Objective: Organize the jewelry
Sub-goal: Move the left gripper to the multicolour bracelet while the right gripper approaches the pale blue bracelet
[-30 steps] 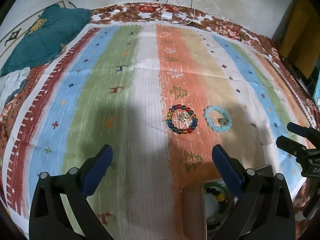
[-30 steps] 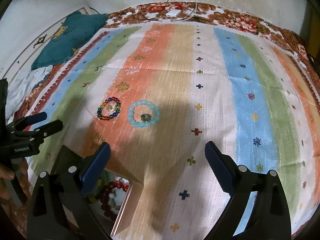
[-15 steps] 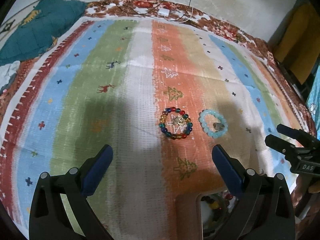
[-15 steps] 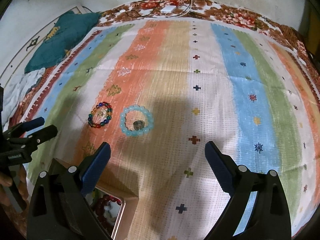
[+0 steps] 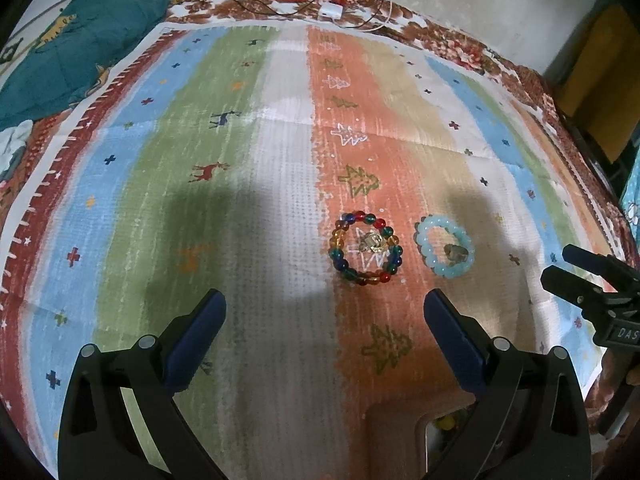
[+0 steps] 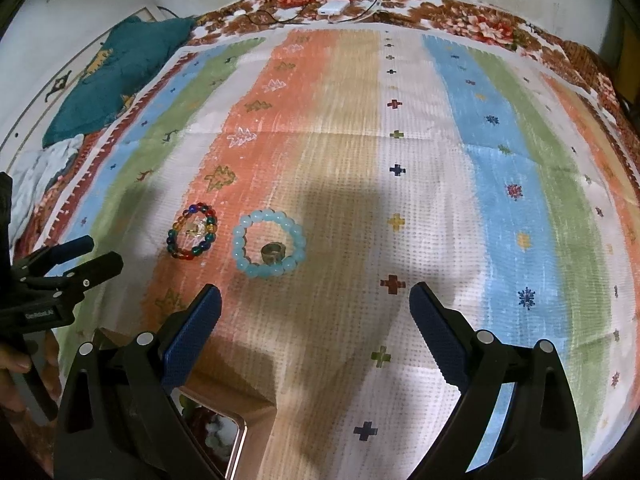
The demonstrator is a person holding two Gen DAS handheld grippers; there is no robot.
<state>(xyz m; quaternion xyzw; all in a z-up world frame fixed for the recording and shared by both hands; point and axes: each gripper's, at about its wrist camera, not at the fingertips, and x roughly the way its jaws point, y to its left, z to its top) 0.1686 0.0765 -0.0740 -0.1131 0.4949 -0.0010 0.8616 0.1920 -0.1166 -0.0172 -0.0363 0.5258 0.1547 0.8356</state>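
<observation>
both left tongs (image 5: 325,322) and right tongs (image 6: 315,314) hang spread and empty above the striped bedspread (image 6: 480,184). just beyond lie a multicolour bead bracelet (image 5: 366,253) and, right of it, a pale blue bracelet (image 6: 269,243) ringing a small ring (image 6: 273,253).

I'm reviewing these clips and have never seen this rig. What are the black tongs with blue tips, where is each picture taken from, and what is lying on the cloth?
There is no robot: a person holds one hand tool in each hand, with a camera looking along its fingers. One picture comes from the left gripper, the other from the right gripper. Both are open and hold nothing. On the striped cloth lie a multicoloured bead bracelet and, to its right, a pale blue bead bracelet, each ringing a small item. A box with more beads sits near the bottom edge.
</observation>
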